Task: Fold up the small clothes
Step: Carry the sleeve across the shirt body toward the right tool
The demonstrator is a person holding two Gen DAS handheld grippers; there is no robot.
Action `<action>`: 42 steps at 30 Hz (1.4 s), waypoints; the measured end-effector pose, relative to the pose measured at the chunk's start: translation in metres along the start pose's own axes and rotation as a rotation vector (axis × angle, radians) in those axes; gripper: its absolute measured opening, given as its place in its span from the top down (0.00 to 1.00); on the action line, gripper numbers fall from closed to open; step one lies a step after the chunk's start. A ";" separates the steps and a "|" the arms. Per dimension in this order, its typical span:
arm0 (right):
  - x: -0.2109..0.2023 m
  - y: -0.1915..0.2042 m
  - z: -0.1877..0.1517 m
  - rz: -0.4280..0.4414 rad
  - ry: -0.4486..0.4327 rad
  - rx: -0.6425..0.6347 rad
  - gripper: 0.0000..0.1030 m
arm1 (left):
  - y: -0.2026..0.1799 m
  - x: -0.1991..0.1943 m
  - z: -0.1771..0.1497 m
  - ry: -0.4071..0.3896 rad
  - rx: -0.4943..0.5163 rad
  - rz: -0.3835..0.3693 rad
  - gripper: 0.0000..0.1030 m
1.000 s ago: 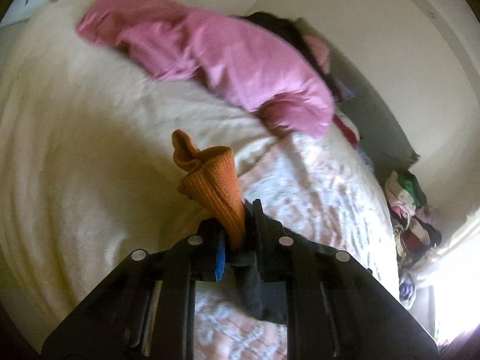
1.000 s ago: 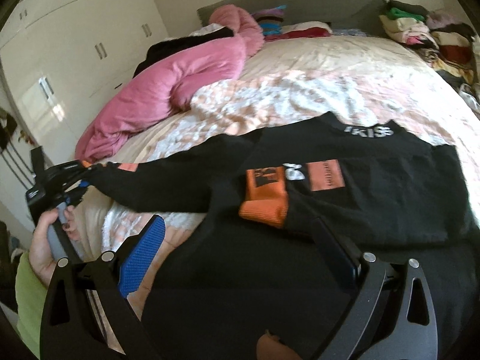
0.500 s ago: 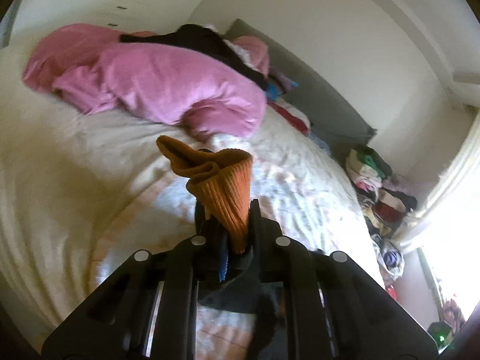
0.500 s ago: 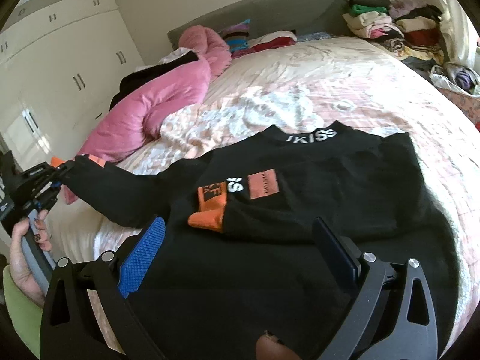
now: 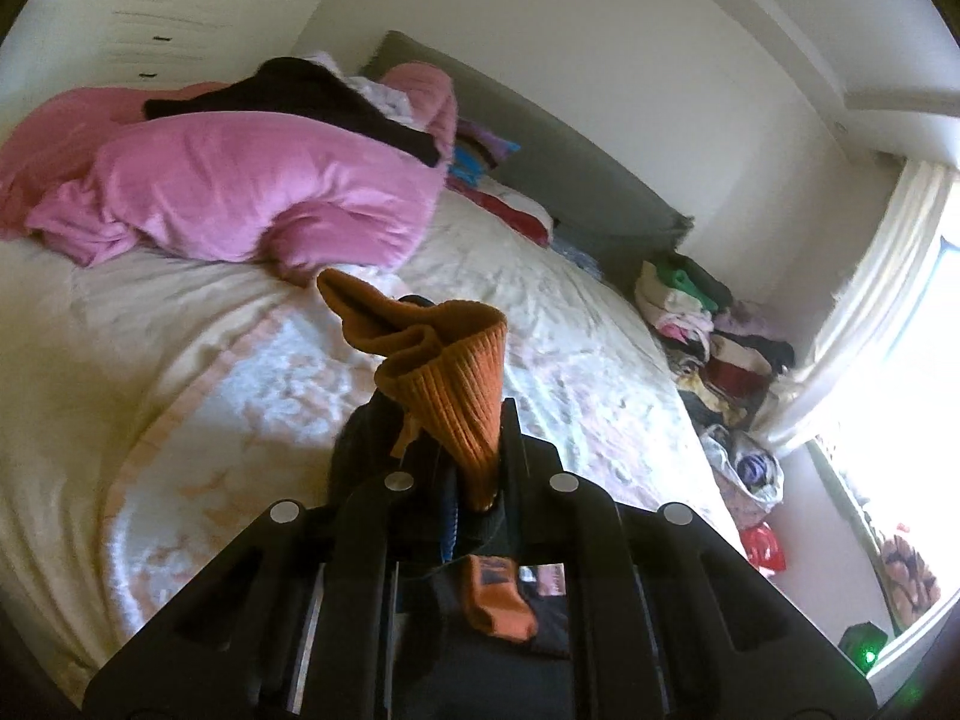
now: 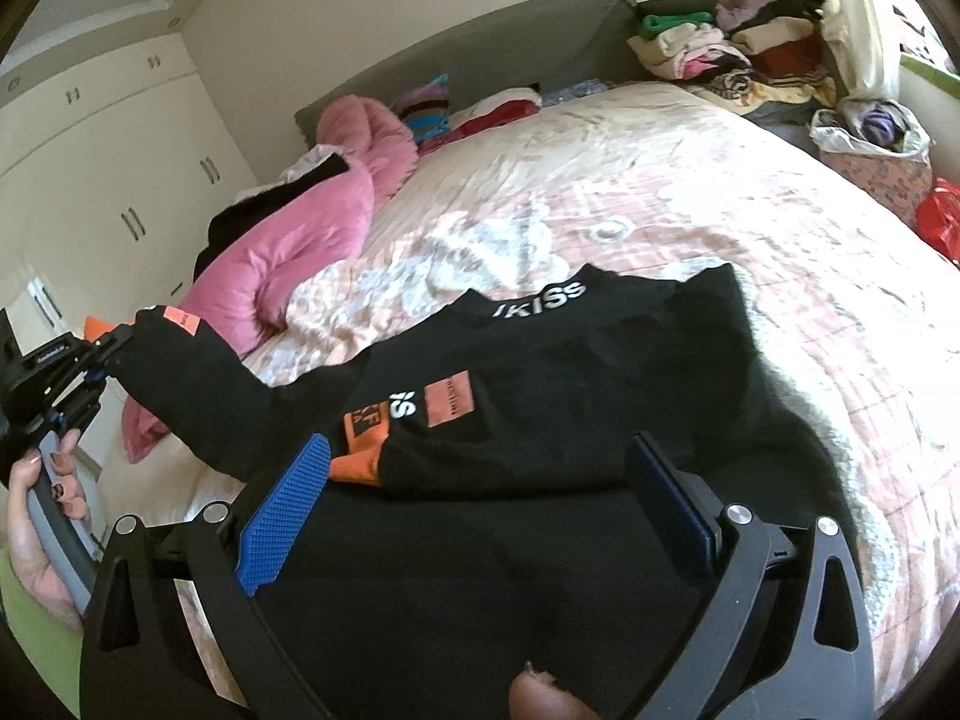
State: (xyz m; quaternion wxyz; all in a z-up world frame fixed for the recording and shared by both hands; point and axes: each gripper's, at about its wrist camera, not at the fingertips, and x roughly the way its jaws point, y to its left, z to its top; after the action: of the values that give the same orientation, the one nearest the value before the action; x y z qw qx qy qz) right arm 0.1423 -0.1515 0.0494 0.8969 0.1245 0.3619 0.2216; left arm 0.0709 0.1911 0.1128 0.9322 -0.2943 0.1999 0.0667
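Black sweater [image 6: 540, 396], orange-cuffed, lies with one sleeve lifted.

The sweater [image 6: 540, 396] lies on the bed [image 6: 690, 192], the blanket [image 6: 300, 240] left of it (clothes pile [image 6: 720, 42] behind).

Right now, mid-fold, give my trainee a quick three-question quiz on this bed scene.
1. True or false: the left tongs are shut on the orange cuff of the black sweater.
2. What lies between the right tongs' open jaws? A) nothing gripped B) a sock C) the pink duvet
3. What white lettering shows at the sweater's collar?

Key: 1 true. 2 A, they hover open over the sweater. 3 "KISS", partly cut off.
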 end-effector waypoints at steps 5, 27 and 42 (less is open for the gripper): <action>-0.009 -0.021 0.002 -0.029 -0.020 0.048 0.05 | -0.031 0.011 -0.008 0.031 0.046 -0.054 0.95; -0.029 -0.088 0.003 -0.085 -0.066 0.198 0.05 | -0.127 0.098 -0.085 0.261 0.235 -0.185 0.95; -0.026 -0.124 -0.001 -0.148 -0.061 0.291 0.05 | -0.149 0.162 -0.181 0.613 0.412 -0.298 0.69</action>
State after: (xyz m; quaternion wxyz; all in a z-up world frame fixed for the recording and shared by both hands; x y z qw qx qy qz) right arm 0.1633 -0.2721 0.0170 0.8938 0.2330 0.3709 0.0964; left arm 0.1939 -0.0344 -0.0111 0.8683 -0.1331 0.4332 -0.2017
